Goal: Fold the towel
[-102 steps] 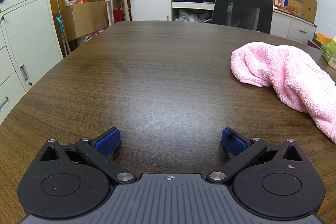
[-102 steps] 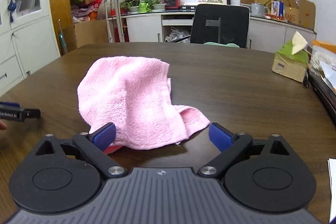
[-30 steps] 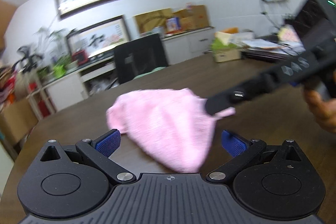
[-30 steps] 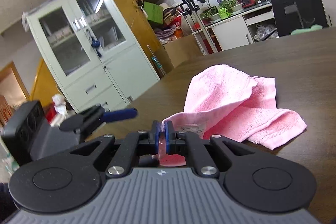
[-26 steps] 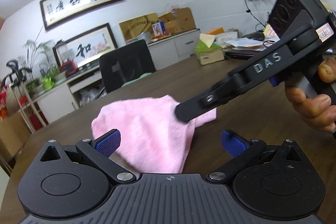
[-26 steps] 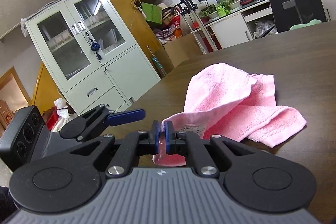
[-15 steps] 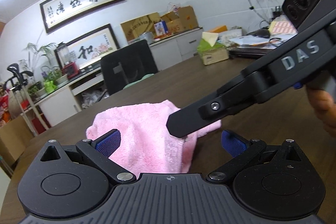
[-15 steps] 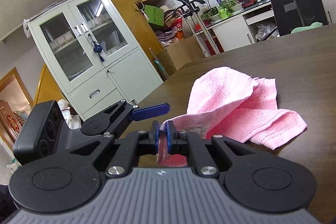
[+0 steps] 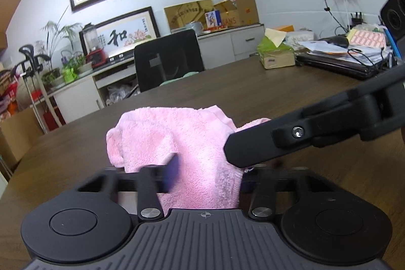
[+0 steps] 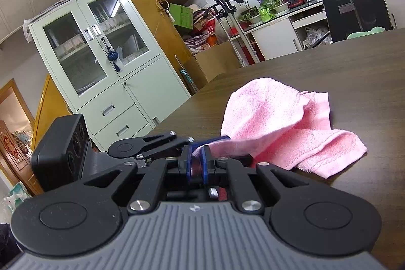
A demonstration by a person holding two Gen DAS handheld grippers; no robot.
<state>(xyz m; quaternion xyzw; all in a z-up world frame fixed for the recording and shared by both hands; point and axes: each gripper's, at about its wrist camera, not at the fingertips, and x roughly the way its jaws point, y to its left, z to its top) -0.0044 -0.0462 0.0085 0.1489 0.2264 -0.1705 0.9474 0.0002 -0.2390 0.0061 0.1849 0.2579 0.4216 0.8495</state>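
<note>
A pink towel (image 9: 177,133) lies bunched on the dark wooden table (image 9: 291,92). My left gripper (image 9: 208,176) is closing on a hanging fold of it. Its blurred blue pads meet the cloth on both sides. My right gripper (image 10: 196,156) is shut on the towel's near edge, lifted a little off the table, while the rest of the towel (image 10: 273,108) trails away to the right. In the left wrist view the right gripper (image 9: 235,151) reaches in from the right, its tip against the towel. In the right wrist view the left gripper (image 10: 215,139) comes in from the left, close beside my pads.
A black office chair (image 9: 168,57) stands at the table's far side. A green tissue box (image 9: 276,52) and a laptop with papers (image 9: 336,60) sit at the far right of the table. A pale green cabinet (image 10: 101,55) stands beyond the table's left edge.
My left gripper has come closer to the towel and its jaws have swung in from wide open onto the fold. The right gripper keeps its hold and place.
</note>
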